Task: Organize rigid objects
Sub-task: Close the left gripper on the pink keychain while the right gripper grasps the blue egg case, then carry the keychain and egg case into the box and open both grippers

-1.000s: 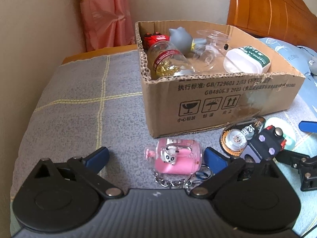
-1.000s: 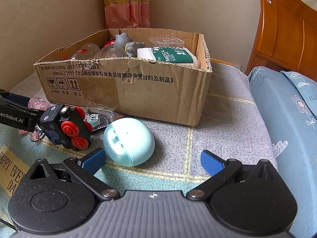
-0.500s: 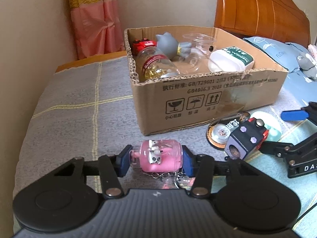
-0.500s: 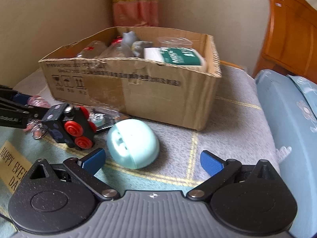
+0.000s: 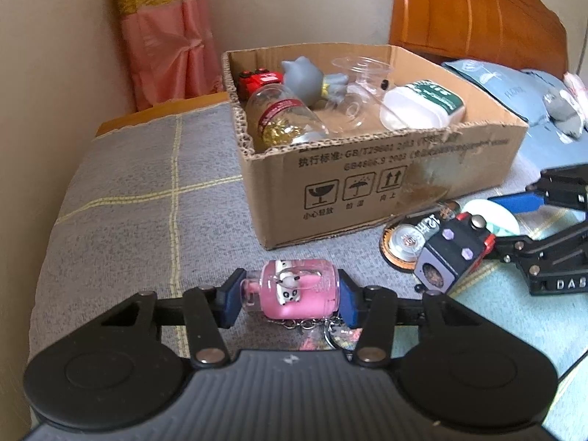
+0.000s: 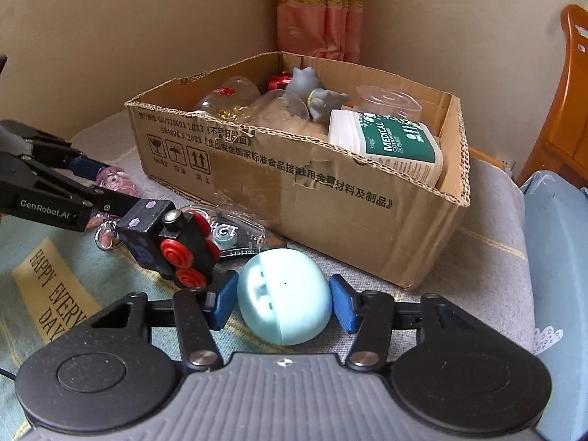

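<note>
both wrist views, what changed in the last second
Left tool closed on the pink bottle keychain; right tool has just closed on the pale blue egg case. Cardboard box, black toy block and tape dispenser stayed put.

Left gripper (image 5: 290, 299), formerly open, now clamps the pink liquid-filled bottle keychain (image 5: 294, 294); right gripper (image 6: 283, 303) has closed onto the pale blue egg-shaped plastic case (image 6: 284, 296).
</note>
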